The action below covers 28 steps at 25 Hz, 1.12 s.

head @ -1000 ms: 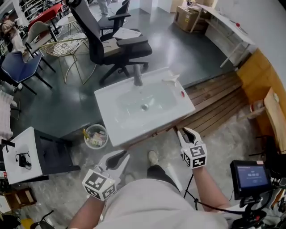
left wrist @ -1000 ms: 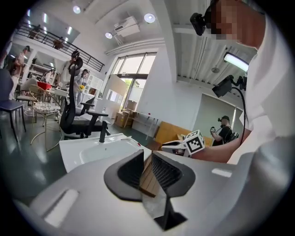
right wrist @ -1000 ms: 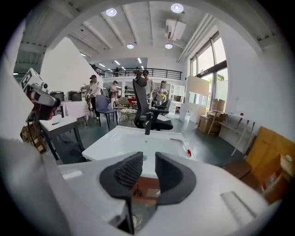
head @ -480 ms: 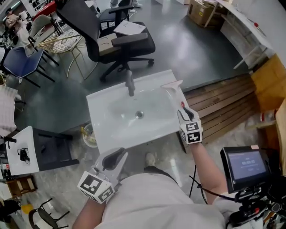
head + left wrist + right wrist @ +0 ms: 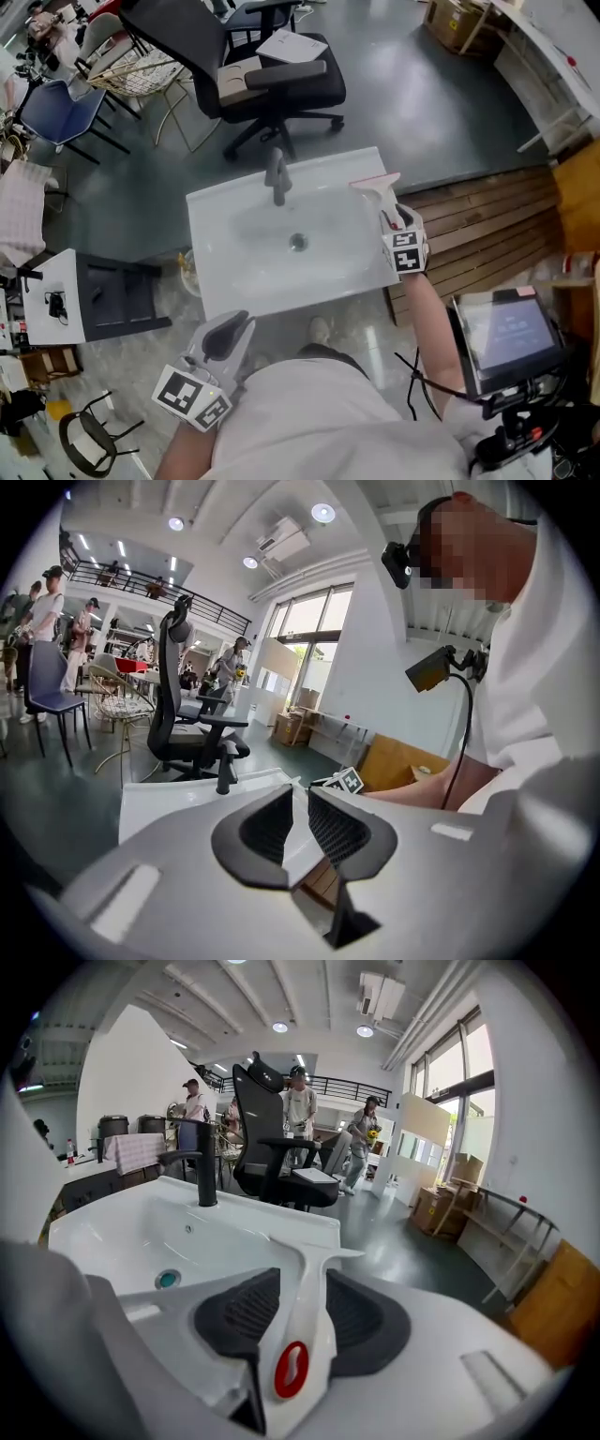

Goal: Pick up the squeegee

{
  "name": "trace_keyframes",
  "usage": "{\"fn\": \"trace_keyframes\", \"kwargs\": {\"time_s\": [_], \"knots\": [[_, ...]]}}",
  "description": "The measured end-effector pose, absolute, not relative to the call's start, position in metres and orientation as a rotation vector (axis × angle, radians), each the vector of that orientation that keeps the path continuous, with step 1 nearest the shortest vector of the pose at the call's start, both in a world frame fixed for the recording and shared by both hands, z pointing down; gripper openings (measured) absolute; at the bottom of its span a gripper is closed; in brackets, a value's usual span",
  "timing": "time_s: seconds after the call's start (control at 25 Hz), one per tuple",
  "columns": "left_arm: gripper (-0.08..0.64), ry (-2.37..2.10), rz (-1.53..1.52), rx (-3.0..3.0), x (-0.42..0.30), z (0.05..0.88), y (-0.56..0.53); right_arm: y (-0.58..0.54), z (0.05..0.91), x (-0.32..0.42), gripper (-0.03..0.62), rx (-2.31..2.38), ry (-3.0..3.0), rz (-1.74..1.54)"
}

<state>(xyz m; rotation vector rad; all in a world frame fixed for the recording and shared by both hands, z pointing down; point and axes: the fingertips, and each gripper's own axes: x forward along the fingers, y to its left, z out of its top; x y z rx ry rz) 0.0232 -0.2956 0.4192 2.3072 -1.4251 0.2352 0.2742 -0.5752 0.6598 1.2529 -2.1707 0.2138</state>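
A white sink (image 5: pixel 220 267) is filling the middle. The left hand-held gripper (image 5: pixel 225 336) is hovering just off its near edge, jaws slightly apart and empty. The right hand-held gripper (image 5: pixel 394 220) has just been opening wide, its jaws flanking the handle of the squeegee (image 5: pixel 379 191), which is lying on the sink's right rim.

one sink (image 5: pixel 217 281), one tap (image 5: pixel 277 176), one squeegee (image 5: pixel 379 190), one screen (image 5: pixel 511 330) — two grippers (image 5: pixel 231 327) (image 5: pixel 393 216)

Your right gripper (image 5: pixel 391 217) reaches forward on an outstretched arm, tilted downward. Its jaws have just been opening and stand apart around the squeegee (image 5: pixel 302 1330) handle. Your left gripper (image 5: pixel 231 332) hangs near your waist, jaws narrowly apart, nothing between them.
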Motion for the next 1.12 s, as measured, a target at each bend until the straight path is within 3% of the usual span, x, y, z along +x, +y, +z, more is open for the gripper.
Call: {"fn": "trace_keyframes", "kwargs": {"time_s": [0.72,1.12], "knots": [[0.060,-1.490,0.292,2.231,0.008,0.429,-0.306,-0.623,0.698,0.263,0.141,1.241,-2.148,0.246],[0.058,-1.516,0.266,2.226,-0.011,0.428,-0.303,-0.622,0.698,0.270,0.098,1.304,-2.106,0.266]]}}
